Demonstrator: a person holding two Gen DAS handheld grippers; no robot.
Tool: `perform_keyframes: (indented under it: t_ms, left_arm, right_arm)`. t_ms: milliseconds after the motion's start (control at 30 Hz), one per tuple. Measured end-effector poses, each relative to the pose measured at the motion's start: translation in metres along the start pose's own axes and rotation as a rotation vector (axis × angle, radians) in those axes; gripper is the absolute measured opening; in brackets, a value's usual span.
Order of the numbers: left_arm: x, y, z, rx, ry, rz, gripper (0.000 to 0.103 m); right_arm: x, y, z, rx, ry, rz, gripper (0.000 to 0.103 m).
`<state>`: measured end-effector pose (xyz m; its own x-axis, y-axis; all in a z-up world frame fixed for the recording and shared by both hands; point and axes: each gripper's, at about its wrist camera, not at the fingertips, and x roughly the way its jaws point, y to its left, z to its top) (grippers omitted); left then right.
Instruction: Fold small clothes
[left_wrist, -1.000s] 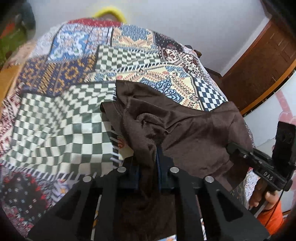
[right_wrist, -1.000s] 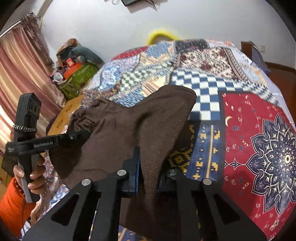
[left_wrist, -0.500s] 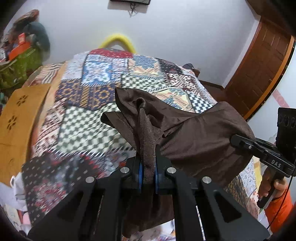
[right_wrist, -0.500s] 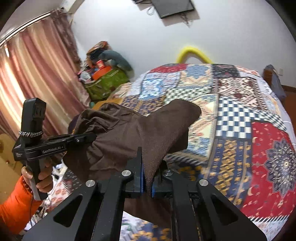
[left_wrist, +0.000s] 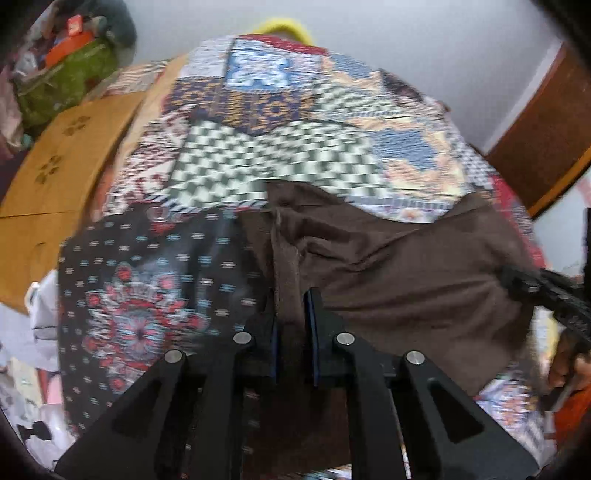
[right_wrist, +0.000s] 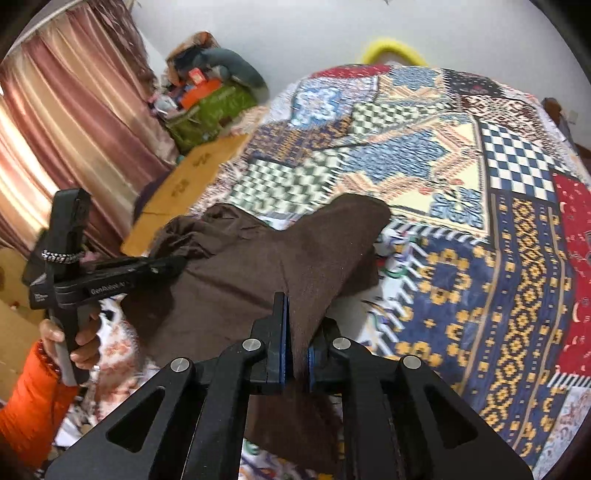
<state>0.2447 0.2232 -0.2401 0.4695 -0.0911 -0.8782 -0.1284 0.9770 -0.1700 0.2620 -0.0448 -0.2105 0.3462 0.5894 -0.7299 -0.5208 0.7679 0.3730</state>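
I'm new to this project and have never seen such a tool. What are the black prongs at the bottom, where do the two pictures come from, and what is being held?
No robot: a person holds a black hand-held two-finger gripper in each hand, each carrying a camera looking along its fingers. One picture is from the left gripper, the other from the right gripper. Both are clamped on one dark brown cloth garment, held up between them over a colourful patchwork bedspread. The orange-sleeved hand in the right view grips the left tool's handle.
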Motion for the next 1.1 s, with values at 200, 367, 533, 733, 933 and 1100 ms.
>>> perform_keyframes:
  t_ms: [200, 367, 533, 733, 933, 1100]
  left_arm:
    - [-0.002, 0.021, 0.003, -0.005, -0.029, 0.115, 0.021]
    - [-0.028, 0.014, 0.01, 0.044, -0.103, 0.108, 0.022]
    - [-0.027, -0.012, 0.015, 0.11, -0.107, 0.028, 0.035]
    - [0.013, -0.017, 0.021, 0.092, -0.04, 0.047, 0.036]
    - [0.024, 0.008, 0.022, 0.033, -0.032, 0.103, 0.037]
    - [-0.003, 0.016, 0.019, 0.019, -0.071, 0.134, 0.038]
  right_arm:
    - [-0.019, -0.006, -0.003, -0.035, -0.027, -0.124, 0.029]
    - [-0.041, 0.01, 0.01, -0.107, -0.097, -0.131, 0.033]
    - [-0.025, 0.034, 0.026, -0.187, -0.097, -0.1, 0.036]
    - [0.027, 0.038, 0.032, -0.238, -0.007, -0.107, 0.039]
    - [0.033, 0.011, 0.027, -0.181, 0.022, -0.145, 0.039]
    - [0.002, 0.005, 0.026, -0.14, -0.017, -0.168, 0.039]
